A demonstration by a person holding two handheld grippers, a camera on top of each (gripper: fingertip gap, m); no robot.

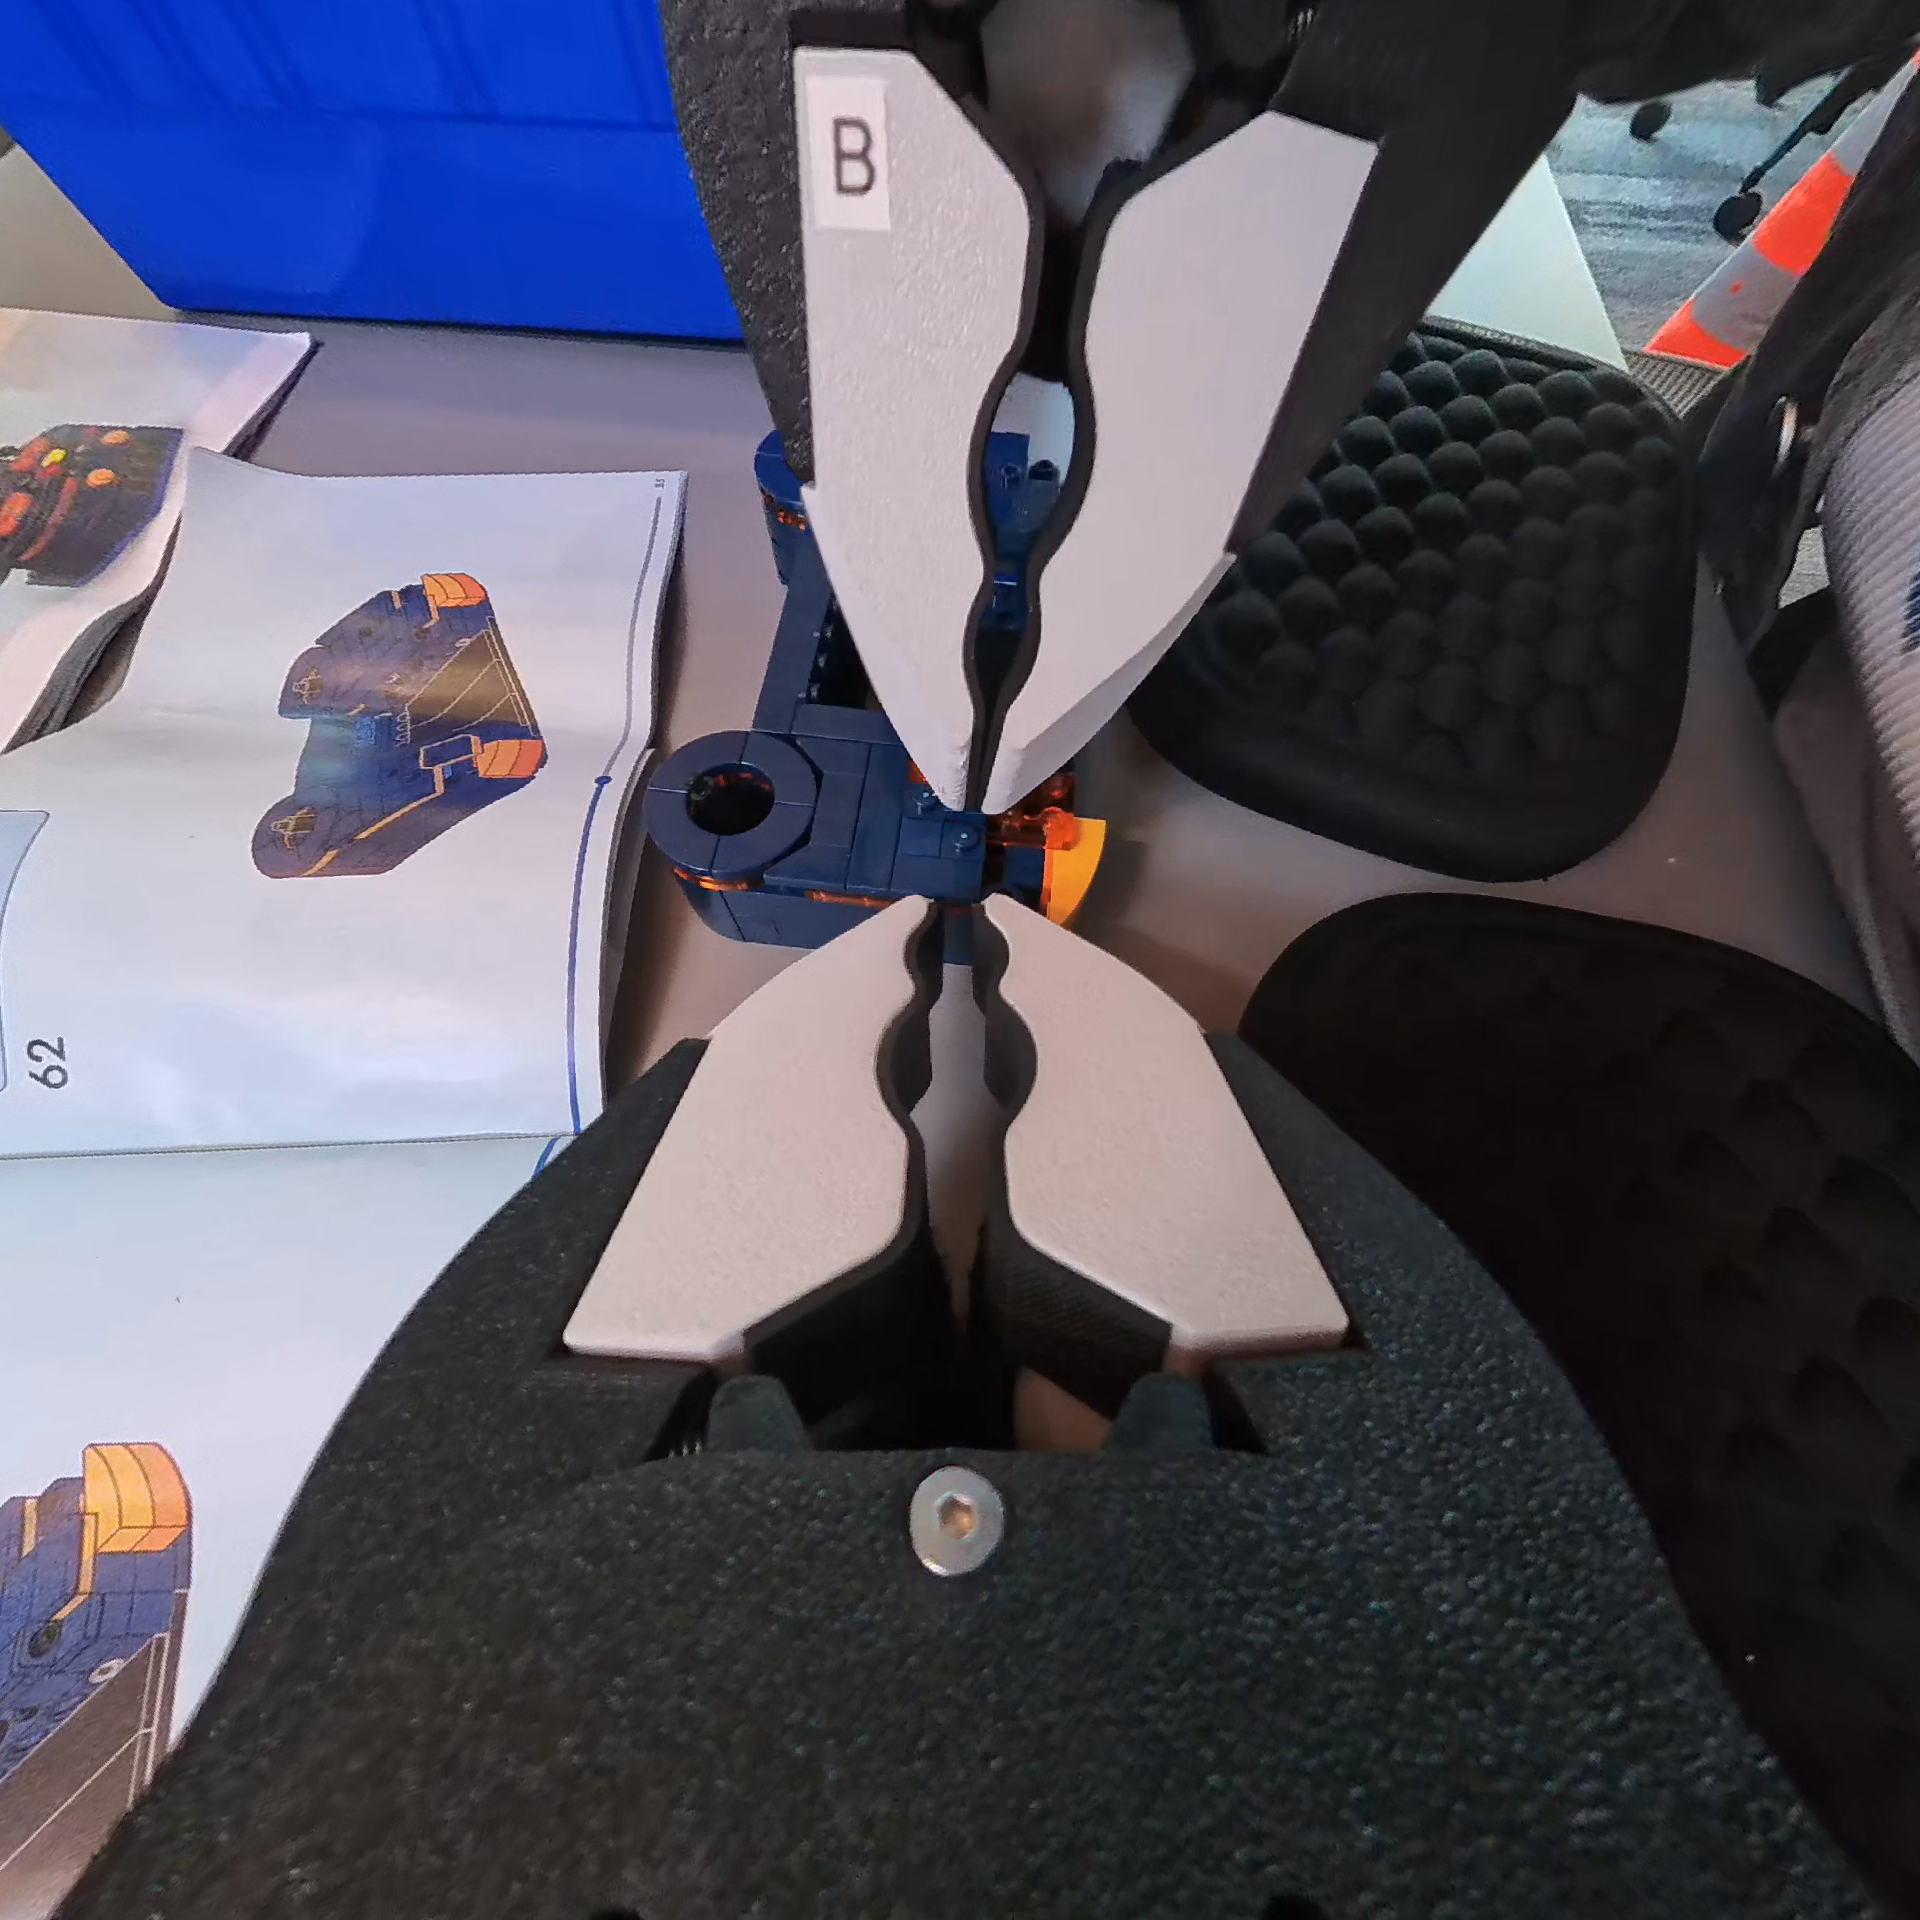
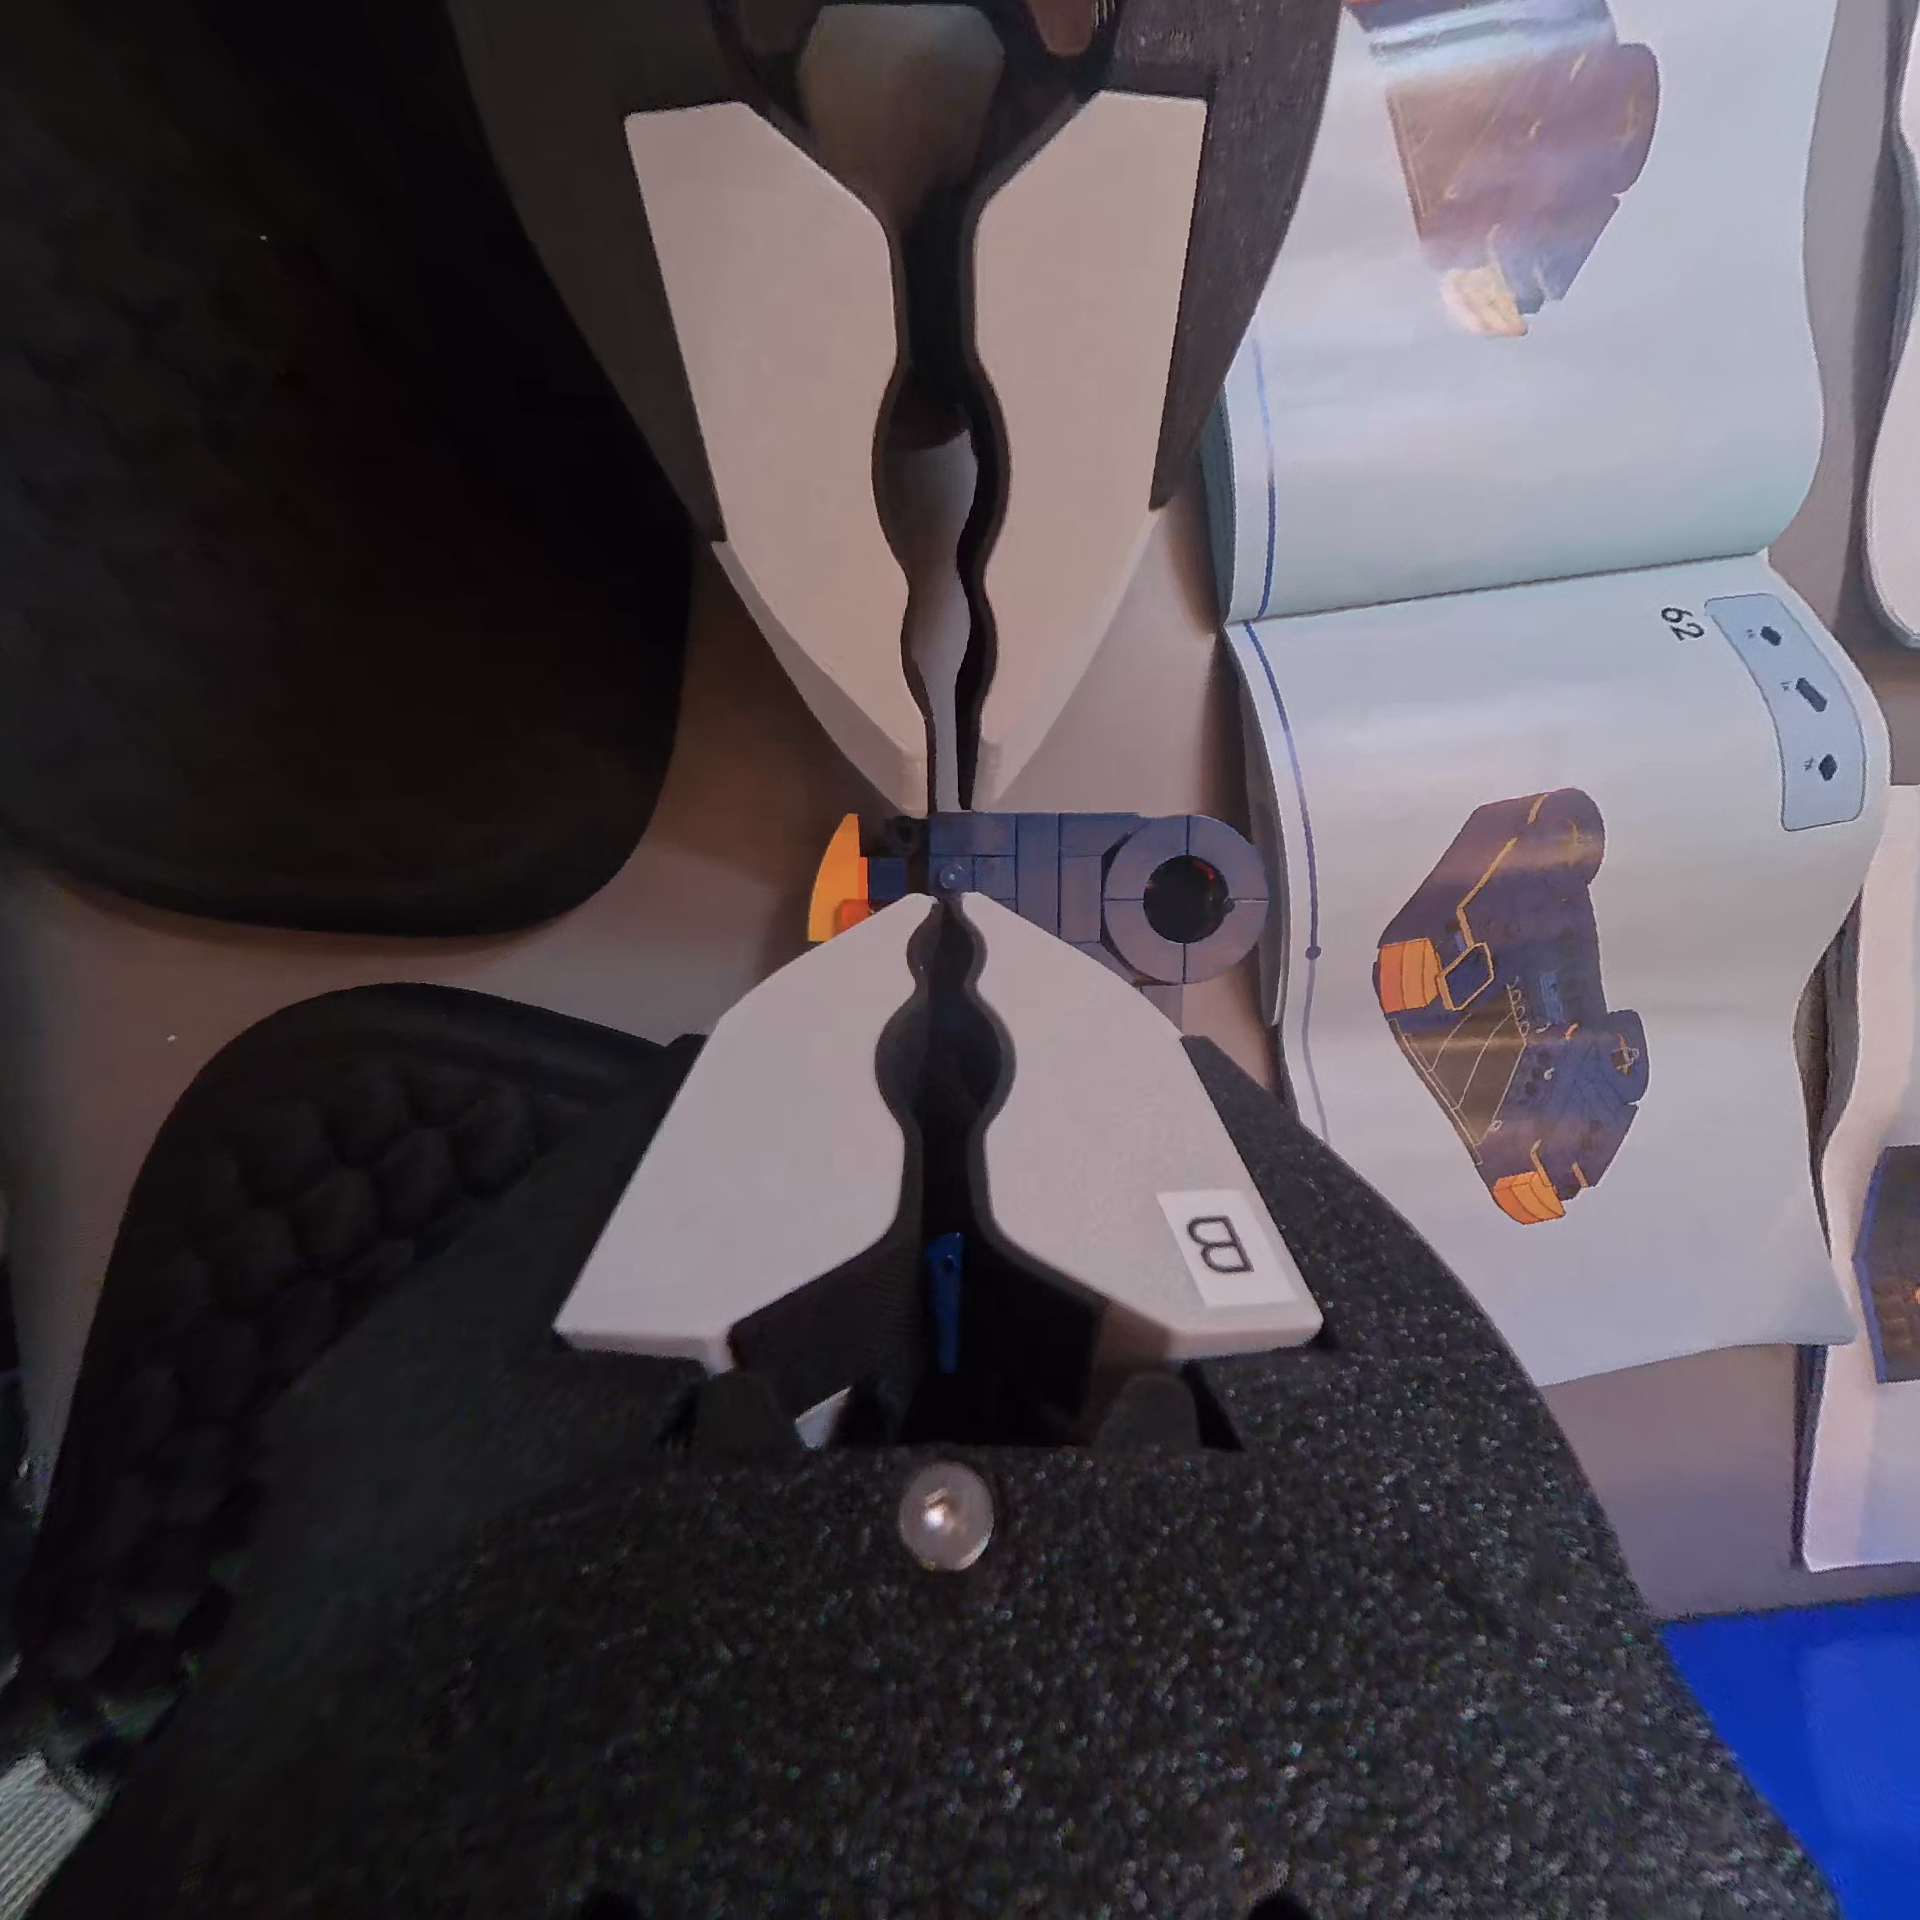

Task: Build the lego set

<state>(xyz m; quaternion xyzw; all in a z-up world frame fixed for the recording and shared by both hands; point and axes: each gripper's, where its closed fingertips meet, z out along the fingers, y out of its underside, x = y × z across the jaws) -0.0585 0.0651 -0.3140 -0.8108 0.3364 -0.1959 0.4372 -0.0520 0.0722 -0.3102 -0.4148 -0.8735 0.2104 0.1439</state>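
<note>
The dark blue lego model [image 1: 831, 831] lies on the grey table, with a round ring [image 1: 727, 800] at its left end and an orange curved piece [image 1: 1075, 852] at its right end. My left gripper [image 1: 956, 906] reaches in from below, jaws closed on the model's near edge. My right gripper [image 1: 971, 798] comes from the opposite side, shut, its tips touching a small studded blue plate on top of the model. In the right wrist view the model [image 2: 1039, 862] sits between my right gripper [image 2: 948, 900] and my left gripper [image 2: 954, 795]. More of the model is hidden under the right gripper's fingers.
An open instruction booklet [image 1: 364, 779] lies left of the model and shows in the right wrist view [image 2: 1558, 935]. A blue bin [image 1: 364, 156] stands behind it. Black quilted cushions [image 1: 1455, 623] [image 1: 1610, 1195] lie to the right. An orange cone [image 1: 1766, 260] stands far off. My two grippers' fingertips are within a few centimetres of each other.
</note>
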